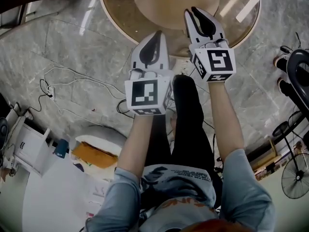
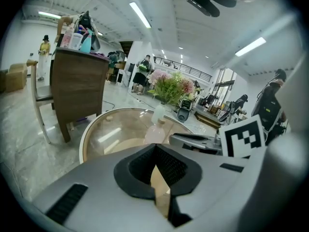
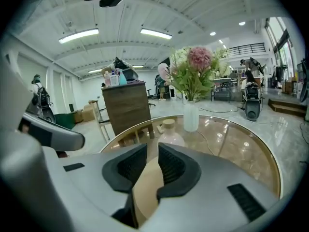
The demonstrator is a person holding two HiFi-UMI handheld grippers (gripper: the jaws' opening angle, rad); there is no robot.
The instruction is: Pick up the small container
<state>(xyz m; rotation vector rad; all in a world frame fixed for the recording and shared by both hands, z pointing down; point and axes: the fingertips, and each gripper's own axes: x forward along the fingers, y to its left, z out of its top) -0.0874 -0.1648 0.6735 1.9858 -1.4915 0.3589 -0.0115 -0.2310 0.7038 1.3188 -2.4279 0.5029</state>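
Note:
The small container (image 3: 169, 132) is a pale pink bottle with a round tan lid. It stands on the round glass table (image 3: 241, 144), just ahead of my right gripper (image 3: 152, 150), whose jaws stand slightly apart with nothing between them. From the left gripper view the container (image 2: 155, 130) sits ahead and a little right of my left gripper (image 2: 154, 147), whose tips meet on nothing. In the head view both grippers hover at the table's near rim (image 1: 116, 21), the left gripper (image 1: 157, 34) short of the edge and the right gripper (image 1: 190, 11) over the glass.
A white vase of flowers (image 3: 191, 112) stands on the table behind the container. A wooden cabinet (image 2: 77, 88) and chair stand past the table's far side. Cables (image 1: 72, 79) trail over the marble floor at left. A fan (image 1: 295, 178) and shoes are at right.

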